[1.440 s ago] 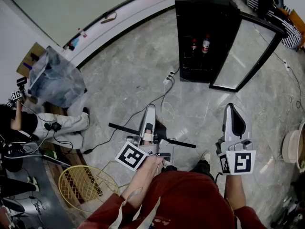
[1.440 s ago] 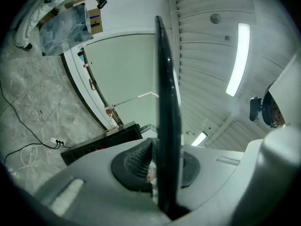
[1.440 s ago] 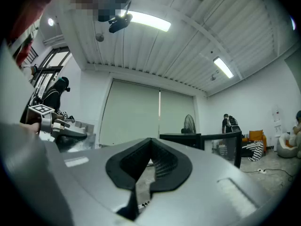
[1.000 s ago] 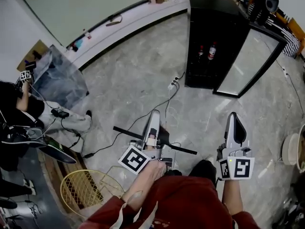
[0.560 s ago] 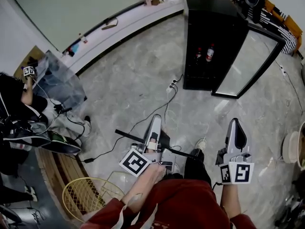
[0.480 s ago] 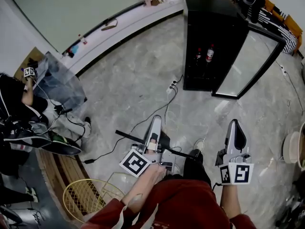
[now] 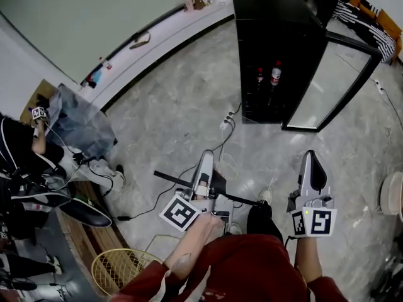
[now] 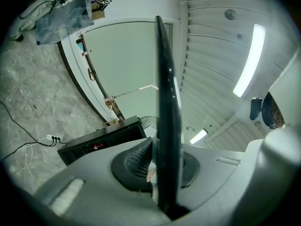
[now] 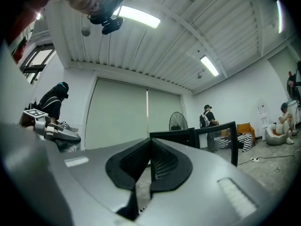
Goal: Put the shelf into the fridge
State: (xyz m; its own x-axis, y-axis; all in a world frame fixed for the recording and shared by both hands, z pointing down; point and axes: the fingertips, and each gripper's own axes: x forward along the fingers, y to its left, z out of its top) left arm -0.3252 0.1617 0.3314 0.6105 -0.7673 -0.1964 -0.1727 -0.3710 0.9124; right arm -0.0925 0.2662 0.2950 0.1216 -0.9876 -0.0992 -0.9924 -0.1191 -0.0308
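Observation:
A black fridge [image 7: 271, 24] stands at the top right of the head view with its glass door [image 7: 327, 87] swung open to the right and two bottles [image 7: 275, 74] inside. My left gripper [image 7: 205, 158] is shut on a thin dark shelf [image 7: 170, 178], which lies crosswise over the floor, well short of the fridge. In the left gripper view the shelf [image 8: 165, 102] stands edge-on between the pads, with the fridge [image 8: 101, 138] far beyond. My right gripper [image 7: 312, 159] is shut and holds nothing; its own view shows the pads [image 9: 162, 164] closed and the fridge [image 9: 174, 136] ahead.
A power strip and cable [image 7: 227, 121] lie on the marble floor between me and the fridge. A yellow wire basket [image 7: 123, 269] sits at the lower left. A person [image 7: 25, 137] and a plastic-wrapped bundle [image 7: 79, 121] are at the left. A white bucket [image 7: 393, 197] stands at the right edge.
Both grippers have moved forward across the floor towards the fridge, the left one still holding the shelf. The wire basket has slid lower in the view.

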